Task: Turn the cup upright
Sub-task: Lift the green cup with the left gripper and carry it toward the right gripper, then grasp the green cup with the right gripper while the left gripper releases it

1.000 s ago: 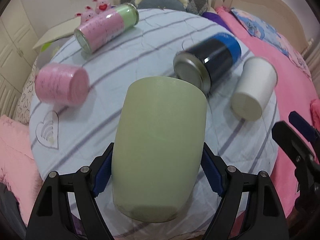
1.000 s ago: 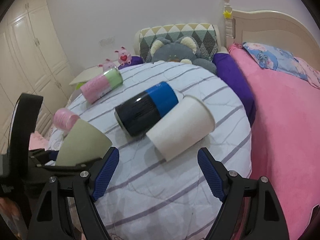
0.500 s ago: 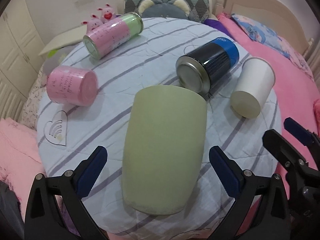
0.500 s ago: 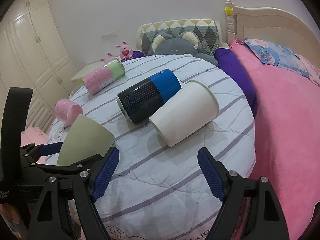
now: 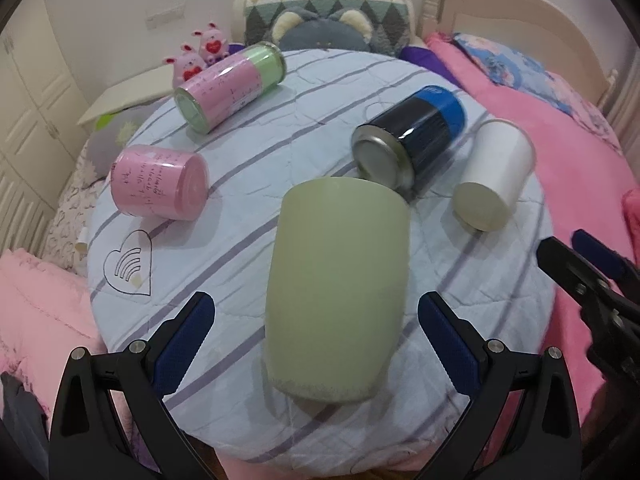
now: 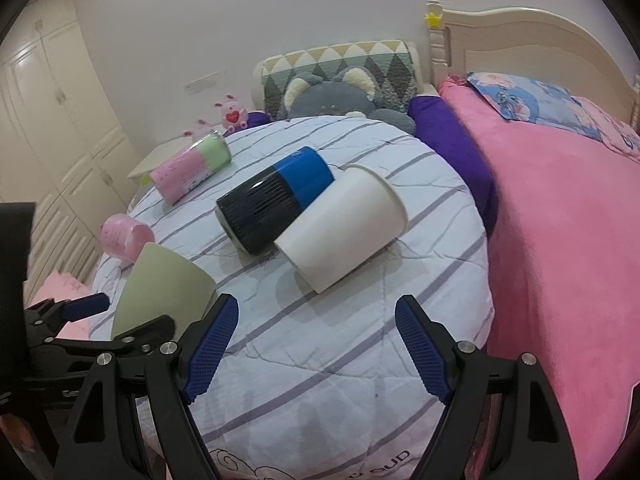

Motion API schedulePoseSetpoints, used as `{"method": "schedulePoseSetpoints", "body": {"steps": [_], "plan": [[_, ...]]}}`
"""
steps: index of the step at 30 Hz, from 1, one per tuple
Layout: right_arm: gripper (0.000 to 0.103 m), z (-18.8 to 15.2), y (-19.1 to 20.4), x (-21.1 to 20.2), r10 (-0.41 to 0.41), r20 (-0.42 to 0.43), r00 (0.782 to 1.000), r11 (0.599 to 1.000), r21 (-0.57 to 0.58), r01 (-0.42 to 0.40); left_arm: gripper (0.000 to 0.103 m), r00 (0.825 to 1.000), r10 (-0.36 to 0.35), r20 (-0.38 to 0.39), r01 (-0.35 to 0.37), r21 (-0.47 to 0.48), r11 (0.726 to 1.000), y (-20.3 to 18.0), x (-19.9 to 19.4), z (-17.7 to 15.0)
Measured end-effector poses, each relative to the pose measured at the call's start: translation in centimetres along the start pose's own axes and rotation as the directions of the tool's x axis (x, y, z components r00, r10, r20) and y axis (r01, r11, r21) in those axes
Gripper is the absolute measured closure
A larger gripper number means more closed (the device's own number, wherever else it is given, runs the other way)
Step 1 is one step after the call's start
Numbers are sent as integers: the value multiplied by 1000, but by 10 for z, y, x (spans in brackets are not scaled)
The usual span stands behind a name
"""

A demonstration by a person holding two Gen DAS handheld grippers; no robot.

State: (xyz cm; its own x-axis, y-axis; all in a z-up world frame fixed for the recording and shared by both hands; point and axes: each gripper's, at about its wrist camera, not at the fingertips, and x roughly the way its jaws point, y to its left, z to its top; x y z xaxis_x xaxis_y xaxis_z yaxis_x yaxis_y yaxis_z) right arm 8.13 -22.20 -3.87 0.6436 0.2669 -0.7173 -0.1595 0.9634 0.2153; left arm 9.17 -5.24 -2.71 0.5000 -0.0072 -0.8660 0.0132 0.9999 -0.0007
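Upright now, the pale green cup [image 5: 338, 284] stands on the striped quilt [image 5: 248, 128] near its front edge, wider rim up, between the spread blue pads of the left gripper [image 5: 316, 336], whose jaws are released and touch nothing. From the right wrist view only its slanted side [image 6: 160, 284] shows behind the left gripper's black frame. Just behind it a black and blue can [image 5: 412, 144] lies on its side, metal bottom toward the camera; the white mark on its blue band is too small to read. Beside that can, a white paper cup [image 5: 494, 176] also lies on its side; whether the two touch is unclear. To the left lies a pink cup [image 5: 160, 182] with dark handwriting-like script that cannot be made out, and farther back a pink and green can [image 5: 230, 86] with similarly illegible print. A heart outline with rainbow arcs [image 5: 130, 266] is printed on the quilt. The right gripper [image 6: 316, 344] hangs with jaws wide apart, holding nothing, over the quilt's front edge, where the letters "OUD" [image 6: 394, 458] show. Two pink plush rabbits [image 5: 202, 54] and a grey bear cushion [image 5: 324, 34] sit behind; a pink blanket [image 6: 560, 240] lies to the right
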Motion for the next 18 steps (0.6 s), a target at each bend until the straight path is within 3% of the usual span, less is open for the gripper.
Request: {"method": "schedulePoseSetpoints", "body": {"steps": [4,10,18], "plan": [[21,-1,-3,-6,-19,8,1000,999,32,19,0,998,-59,25,59,28,998,2,-16,-3],[21,1,6,-13,-32,27,999,998,59,31,0,997,-52,55,50,41,998,21,-30,-6],[21,-1,49,-12,-12,27,1000,1000,18,11,0,996,-18,86,13,58,998,64,-36,-13]]}}
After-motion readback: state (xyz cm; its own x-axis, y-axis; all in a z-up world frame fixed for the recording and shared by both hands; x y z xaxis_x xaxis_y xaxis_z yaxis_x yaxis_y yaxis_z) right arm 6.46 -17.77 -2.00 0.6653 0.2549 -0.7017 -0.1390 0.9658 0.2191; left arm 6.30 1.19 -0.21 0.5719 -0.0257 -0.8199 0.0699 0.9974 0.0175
